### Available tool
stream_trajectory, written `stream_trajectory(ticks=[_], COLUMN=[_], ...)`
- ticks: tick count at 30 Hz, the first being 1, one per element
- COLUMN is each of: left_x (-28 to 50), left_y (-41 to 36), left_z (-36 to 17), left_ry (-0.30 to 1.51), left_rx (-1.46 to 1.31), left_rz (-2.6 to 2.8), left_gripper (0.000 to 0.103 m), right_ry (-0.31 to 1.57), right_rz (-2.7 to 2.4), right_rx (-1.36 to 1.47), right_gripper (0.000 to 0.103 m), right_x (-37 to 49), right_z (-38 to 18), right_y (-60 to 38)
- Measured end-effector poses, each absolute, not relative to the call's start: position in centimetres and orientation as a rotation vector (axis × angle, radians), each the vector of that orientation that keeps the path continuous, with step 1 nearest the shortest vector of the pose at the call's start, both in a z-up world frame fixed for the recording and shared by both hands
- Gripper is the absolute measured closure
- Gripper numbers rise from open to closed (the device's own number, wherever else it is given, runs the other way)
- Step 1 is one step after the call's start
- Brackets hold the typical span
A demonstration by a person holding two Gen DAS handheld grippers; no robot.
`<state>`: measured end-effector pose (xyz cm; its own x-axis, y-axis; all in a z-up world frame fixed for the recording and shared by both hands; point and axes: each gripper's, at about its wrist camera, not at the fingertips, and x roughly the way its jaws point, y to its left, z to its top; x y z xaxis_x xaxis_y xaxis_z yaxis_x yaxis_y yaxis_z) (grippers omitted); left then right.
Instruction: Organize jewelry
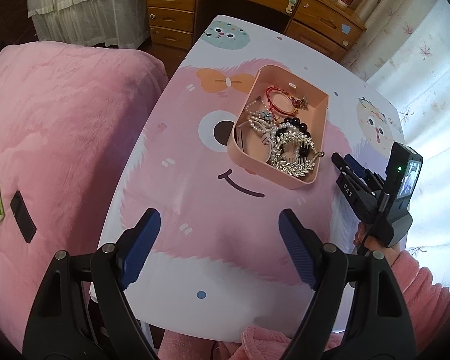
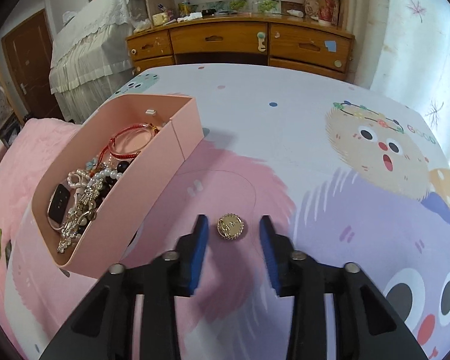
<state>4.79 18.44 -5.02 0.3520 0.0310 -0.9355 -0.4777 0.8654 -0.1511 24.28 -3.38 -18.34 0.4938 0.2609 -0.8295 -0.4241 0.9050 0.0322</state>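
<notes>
Picking up the brooch
Your right tool straddles it, narrowly parted, untouching; lower to the bench, then pinch. Left tool gapes wide, empty.

Pink box, gold brooch, cartoon-monster patterned pastel table, blue-padded black tool.

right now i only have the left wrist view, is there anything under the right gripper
Observer: Yes, a small round gold piece lies on the table, outside the pink box.
Operator: is it gripped
Observer: No. The right gripper has its jaws open either side of it, gaps on both sides.
Operator: anything else loose over there
Observer: Not in the right wrist view; the other jewelry is in the box.
</notes>
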Motion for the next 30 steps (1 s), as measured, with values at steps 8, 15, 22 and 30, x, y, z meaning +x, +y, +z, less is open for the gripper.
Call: stream_trajectory(ticks=[8,15,22,30], left_x=[4.9,4.5,3.3,0.9], left_y=[18.3,18.6,19.2,19.9], left_z=[-4.6,-3.7,-2.2,0.0], left_ry=[1.152,1.123,1.079,1.015], left_rx=[-0.437,-0.429,-0.396,-0.348], left_rz=[0.330,0.293,0.247,0.201], left_gripper=[0.024,0.024,0.024,0.024], right_ry=[0.970,0.894,0.842,0.842], right_rz=[0.475,0.494,0.596,0.611], right_rx=[-0.197,-0.124,-0.090,-0.124], right_gripper=[0.085,0.085,0.085,0.059], right_x=[23.9,22.6,19.9,16.5], right_z=[-18.0,-13.6,-9.4,-7.3], right_y=[-2.9,-2.4,1.5,7.3])
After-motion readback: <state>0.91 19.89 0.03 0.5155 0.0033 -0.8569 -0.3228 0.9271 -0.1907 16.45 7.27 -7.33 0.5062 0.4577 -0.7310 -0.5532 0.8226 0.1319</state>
